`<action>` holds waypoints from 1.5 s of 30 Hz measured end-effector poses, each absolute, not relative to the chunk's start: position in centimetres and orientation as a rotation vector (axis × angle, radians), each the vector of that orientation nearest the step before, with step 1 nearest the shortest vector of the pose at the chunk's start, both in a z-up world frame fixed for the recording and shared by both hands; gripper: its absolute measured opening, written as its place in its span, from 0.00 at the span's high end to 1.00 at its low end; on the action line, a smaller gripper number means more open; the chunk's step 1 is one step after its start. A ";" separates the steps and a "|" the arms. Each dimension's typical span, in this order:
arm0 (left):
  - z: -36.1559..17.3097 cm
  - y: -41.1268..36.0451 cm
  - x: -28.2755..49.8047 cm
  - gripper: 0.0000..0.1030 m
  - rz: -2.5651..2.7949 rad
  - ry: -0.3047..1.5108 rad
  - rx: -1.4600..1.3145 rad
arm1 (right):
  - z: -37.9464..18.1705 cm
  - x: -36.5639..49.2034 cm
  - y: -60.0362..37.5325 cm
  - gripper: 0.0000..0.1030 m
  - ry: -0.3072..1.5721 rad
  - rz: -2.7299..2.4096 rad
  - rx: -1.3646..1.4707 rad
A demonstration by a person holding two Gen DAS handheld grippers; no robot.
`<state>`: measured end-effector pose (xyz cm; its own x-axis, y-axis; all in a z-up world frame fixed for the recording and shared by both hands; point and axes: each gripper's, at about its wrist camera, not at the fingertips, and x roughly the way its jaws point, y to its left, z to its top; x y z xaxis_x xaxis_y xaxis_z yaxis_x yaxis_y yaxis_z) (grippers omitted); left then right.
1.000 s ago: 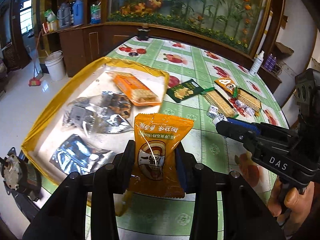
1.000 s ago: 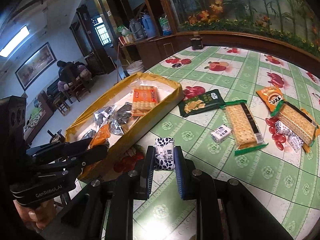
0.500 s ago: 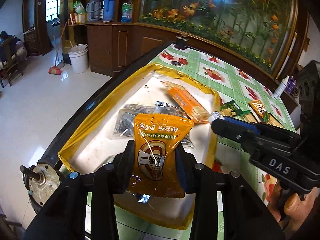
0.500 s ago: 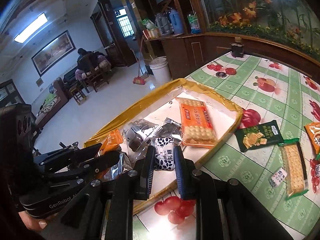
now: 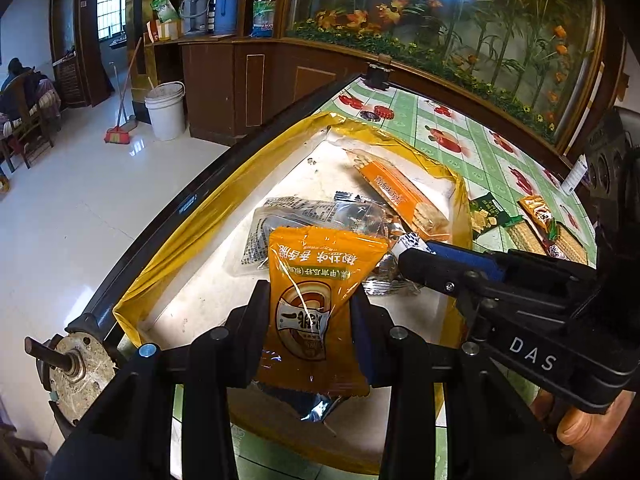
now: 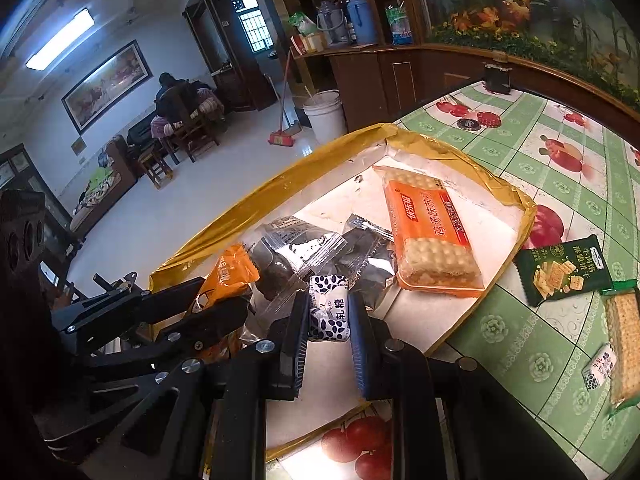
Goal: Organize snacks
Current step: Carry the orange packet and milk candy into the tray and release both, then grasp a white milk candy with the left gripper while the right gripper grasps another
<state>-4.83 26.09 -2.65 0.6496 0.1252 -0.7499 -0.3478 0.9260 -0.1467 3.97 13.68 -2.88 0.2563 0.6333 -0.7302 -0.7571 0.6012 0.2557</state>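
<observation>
Change: whereas a second ago both grippers were hanging over the green tablecloth at the near right of the tray, they are now hanging over the gold-rimmed tray itself.
Left gripper: its jaws are clamping an orange snack packet upright, above the tray's near end.
Right gripper: its jaws are pinching a small white candy with dark spots, just right of the left gripper, over the tray's middle.
In the tray: silver foil packets are lying in a heap directly beneath both loads; an orange cracker pack is lying at the far right.
On the cloth, right of the tray: a dark green biscuit packet, a clear cracker sleeve and one more spotted candy are lying apart from each other.
Beyond the table: a white bucket and a broom are standing on the floor at far left.
</observation>
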 end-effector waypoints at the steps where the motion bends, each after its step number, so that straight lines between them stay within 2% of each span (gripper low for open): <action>1: -2.7 26.1 -4.8 0.65 0.274 0.824 -0.290 | -2.9 4.2 13.8 0.81 0.908 0.950 -0.159; 10: -2.6 26.0 -4.9 0.65 0.287 0.824 -0.278 | -3.0 4.0 14.4 0.81 0.906 0.952 -0.172; 14: -2.5 25.9 -5.0 0.61 0.303 0.834 -0.275 | -2.7 3.9 14.1 0.76 0.886 0.935 -0.172; 16: -2.4 25.9 -5.1 0.45 0.313 0.837 -0.276 | -2.4 3.9 13.6 0.68 0.872 0.928 -0.166; 18: -2.1 25.8 -5.2 0.37 0.319 0.830 -0.274 | -2.1 3.9 12.8 0.65 0.862 0.922 -0.156; 21: -1.5 25.5 -5.5 0.36 0.318 0.815 -0.271 | -1.5 4.1 10.8 0.56 0.850 0.905 -0.128; 23: -1.1 25.0 -5.4 0.36 0.304 0.806 -0.270 | -1.2 4.2 8.8 0.54 0.839 0.880 -0.106; 36: 0.4 16.7 -2.6 0.37 0.143 0.812 -0.181 | -2.8 7.5 -8.2 0.51 0.881 0.597 0.090; 45: -0.9 9.6 1.1 0.37 -0.007 0.858 -0.118 | -3.0 7.5 -13.2 0.51 0.865 0.522 0.097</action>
<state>1.11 9.64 -0.91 0.6541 -0.0542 -0.7545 -0.0413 0.9934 -0.1071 7.50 -13.19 -3.03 0.5318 0.4755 -0.7008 -0.3982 0.8707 0.2887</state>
